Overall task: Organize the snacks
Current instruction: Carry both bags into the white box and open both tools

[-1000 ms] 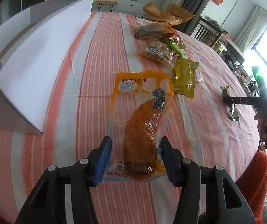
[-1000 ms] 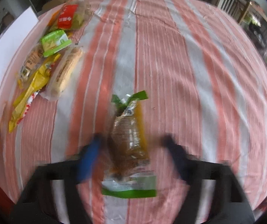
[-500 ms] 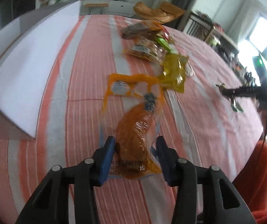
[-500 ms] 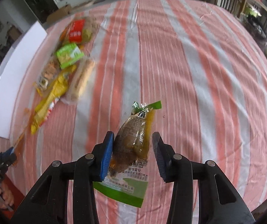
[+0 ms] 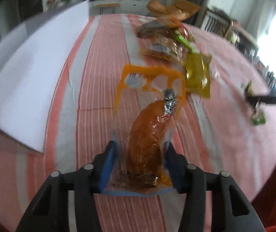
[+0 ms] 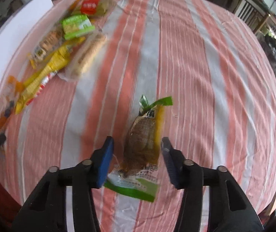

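A clear pouch with an orange top and an orange-brown snack inside (image 5: 147, 135) stands between the blue pads of my left gripper (image 5: 140, 145). The jaws are closing and the pads press its lower sides, which buckle. A green-and-yellow packet of brown food (image 6: 143, 141) sits in my right gripper (image 6: 136, 140). Those jaws are closing too, and the packet stays sharp against the blurred cloth. In the left wrist view the right gripper (image 5: 253, 99) shows far right with that packet (image 5: 257, 118) hanging from it.
A white box (image 5: 22, 81) lies along the left of the red-and-white striped tablecloth (image 6: 195, 58). A pile of snacks lies beyond: a yellow packet (image 5: 197, 73), a green packet (image 6: 76, 26), a biscuit roll (image 6: 88, 56). Chairs stand behind the table.
Both pairs of jaws have narrowed onto their packets. The orange pouch has buckled between the left pads. The green-and-yellow packet has tilted between the right pads.
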The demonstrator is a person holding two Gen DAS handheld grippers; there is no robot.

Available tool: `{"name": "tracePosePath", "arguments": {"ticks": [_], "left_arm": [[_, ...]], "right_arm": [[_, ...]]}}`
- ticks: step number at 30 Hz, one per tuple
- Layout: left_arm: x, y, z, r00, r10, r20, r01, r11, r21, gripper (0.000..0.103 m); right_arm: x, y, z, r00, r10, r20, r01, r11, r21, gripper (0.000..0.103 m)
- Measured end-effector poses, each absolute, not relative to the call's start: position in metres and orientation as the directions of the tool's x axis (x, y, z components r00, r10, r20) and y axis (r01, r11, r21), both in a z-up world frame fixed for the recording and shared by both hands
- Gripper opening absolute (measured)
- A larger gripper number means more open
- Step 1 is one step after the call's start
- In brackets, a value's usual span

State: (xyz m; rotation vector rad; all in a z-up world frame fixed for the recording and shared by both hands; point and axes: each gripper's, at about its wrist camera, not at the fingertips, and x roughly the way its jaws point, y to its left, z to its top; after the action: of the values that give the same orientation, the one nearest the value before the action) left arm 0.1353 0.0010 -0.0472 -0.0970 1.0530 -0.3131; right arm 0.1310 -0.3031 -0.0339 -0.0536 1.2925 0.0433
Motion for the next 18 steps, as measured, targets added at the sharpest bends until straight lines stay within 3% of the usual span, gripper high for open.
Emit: {"name": "tracePosePath", "arguments": {"ticks": [6,10,14,18], "left_arm": [[0.129,0.02,-0.039,0.449,-0.487,-0.749,0.187,0.871,-0.455,0.046],[0.126,0.032,0.0,0.505,-0.573,-0.646,0.2,0.805,-0.558,0.046],[0.126,0.063,0.05,0.597,-0.569,-0.565,0.213,0.792,-0.573,0.046],[0.139,0.119,0.086,0.692,-0.451,-0.564,0.142,0.85,-0.507,0.047]], "right_arm": [[0.124,-0.326,-0.007,0.351,0.163,-0.922,0.023,0.983,0.183,0.033],[0.126,-0.324,0.015,0.398,0.249,-0.883,0.02,0.96,0.28,0.032],[0.131,-0.301,0.045,0.44,0.323,-0.838,-0.038,0.939,0.342,0.032],[0.152,-0.246,0.088,0.471,0.418,-0.777,-0.153,0.906,0.395,0.032]]}}
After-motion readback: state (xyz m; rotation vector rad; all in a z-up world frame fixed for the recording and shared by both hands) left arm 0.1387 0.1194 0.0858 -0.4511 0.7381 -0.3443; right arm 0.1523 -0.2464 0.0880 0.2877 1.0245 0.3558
